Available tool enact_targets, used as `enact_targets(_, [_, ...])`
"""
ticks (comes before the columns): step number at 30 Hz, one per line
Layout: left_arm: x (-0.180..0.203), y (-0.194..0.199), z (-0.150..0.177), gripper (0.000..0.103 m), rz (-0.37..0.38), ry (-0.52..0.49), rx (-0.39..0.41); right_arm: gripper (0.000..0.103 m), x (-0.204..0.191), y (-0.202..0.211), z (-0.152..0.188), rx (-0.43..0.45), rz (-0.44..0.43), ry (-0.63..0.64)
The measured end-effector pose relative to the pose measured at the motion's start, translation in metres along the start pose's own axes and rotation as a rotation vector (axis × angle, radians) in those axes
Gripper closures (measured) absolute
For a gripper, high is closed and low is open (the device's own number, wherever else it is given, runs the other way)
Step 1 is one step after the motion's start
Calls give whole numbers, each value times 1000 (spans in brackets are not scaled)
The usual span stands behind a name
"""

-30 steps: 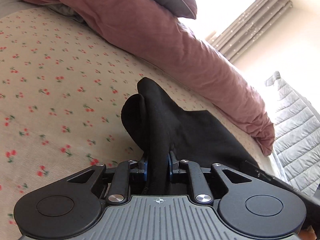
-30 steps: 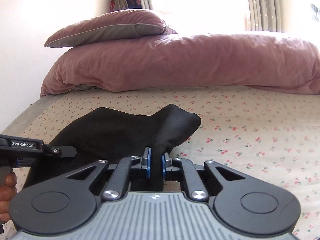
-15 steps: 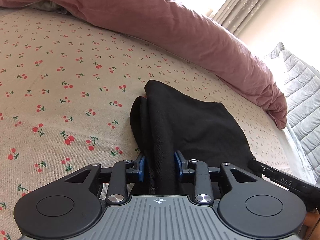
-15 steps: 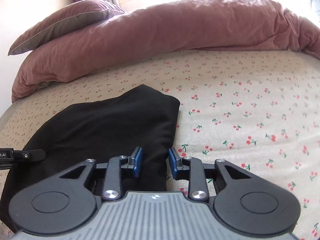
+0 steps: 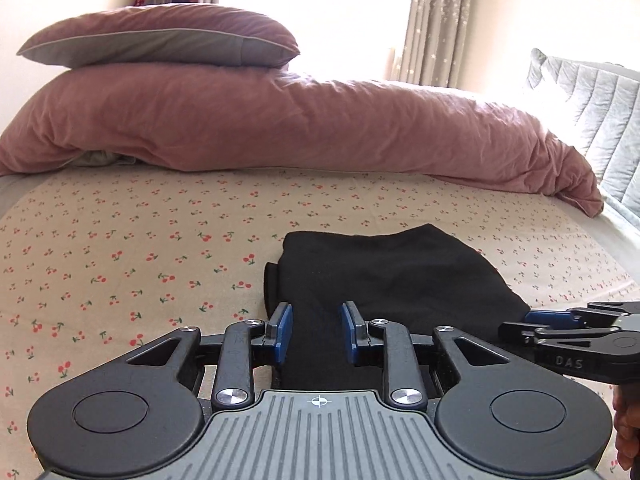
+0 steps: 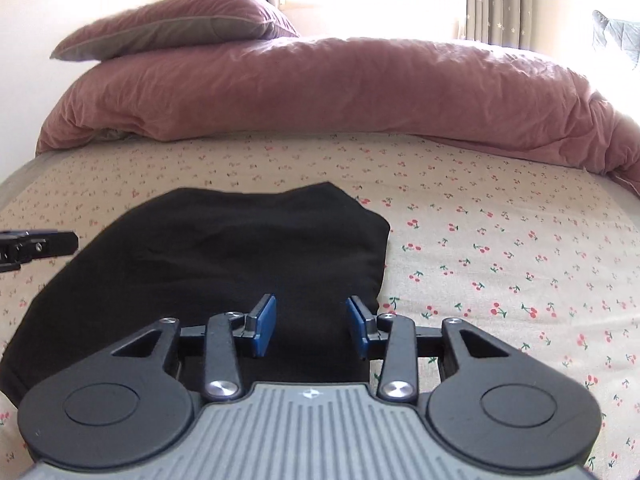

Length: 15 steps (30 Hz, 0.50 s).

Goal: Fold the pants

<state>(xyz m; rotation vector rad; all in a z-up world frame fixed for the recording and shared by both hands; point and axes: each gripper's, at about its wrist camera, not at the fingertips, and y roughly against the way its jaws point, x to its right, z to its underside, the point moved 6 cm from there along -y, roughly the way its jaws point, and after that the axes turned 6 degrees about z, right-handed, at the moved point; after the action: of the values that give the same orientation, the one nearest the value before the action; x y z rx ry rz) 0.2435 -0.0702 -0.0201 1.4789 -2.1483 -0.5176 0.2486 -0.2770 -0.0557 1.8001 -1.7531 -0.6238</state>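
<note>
The black pants (image 5: 384, 276) lie folded flat on the cherry-print bed sheet (image 5: 120, 264); they also show in the right wrist view (image 6: 224, 256). My left gripper (image 5: 316, 334) is open, its blue pads either side of the near left edge of the pants, holding nothing. My right gripper (image 6: 310, 326) is open over the near right corner of the pants, holding nothing. The right gripper also shows at the right edge of the left wrist view (image 5: 560, 324), and the left gripper's tip shows at the left edge of the right wrist view (image 6: 36, 244).
A pink duvet (image 5: 280, 120) lies bunched across the far side of the bed with a pink and grey pillow (image 5: 160, 40) on top. A grey quilted cushion (image 5: 592, 100) stands at the far right. Curtains and a bright window are behind.
Both grippers were shut on raised folds of the pants, then opened and let go. The pants now lie flat on the sheet, and both grippers have drawn back.
</note>
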Motion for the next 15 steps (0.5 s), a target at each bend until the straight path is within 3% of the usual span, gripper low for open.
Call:
enact_targets(2, [3,-10,8,78,9,-14,-25,60,-2,-11,12,-57,8,8])
enact_targets(6, [-6,-30,30,82,-58,-5,-106,59,-4,-13,19,-46,16,13])
enact_targets(15, [-4,-6,43,81,-120,-29,-104,58,-9,18,40,-56,12,-9])
